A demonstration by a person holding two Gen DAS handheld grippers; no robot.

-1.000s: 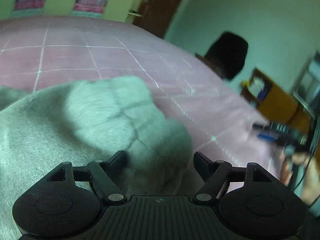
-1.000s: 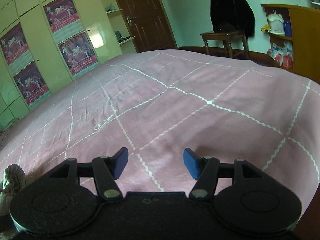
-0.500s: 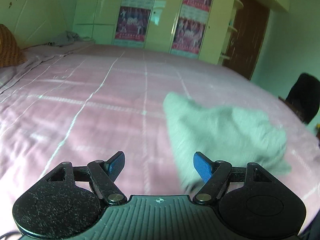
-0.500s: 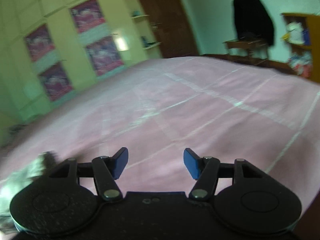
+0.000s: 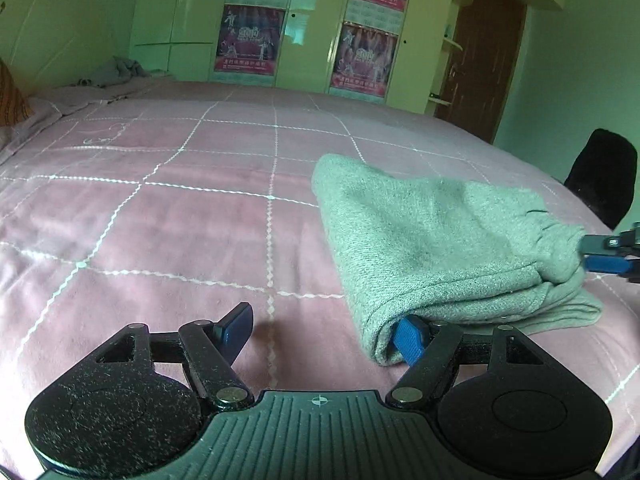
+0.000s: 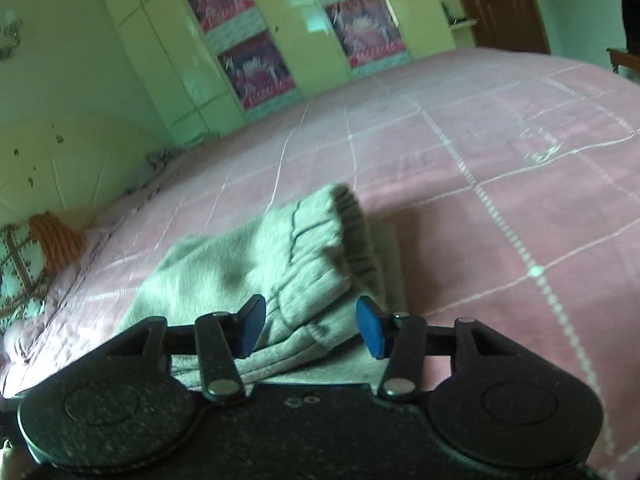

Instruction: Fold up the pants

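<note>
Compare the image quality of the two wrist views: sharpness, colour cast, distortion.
Left wrist view: sharp, green-tinted, with fisheye bending at the edges; the weave of the folded pants reads clearly. Right wrist view: same green cast, tilted and softly blurred; the pants and the posters smear, while the right gripper stays crisp.

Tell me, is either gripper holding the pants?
No. Both the left gripper and the right gripper are open beside the folded grey pants.
</note>
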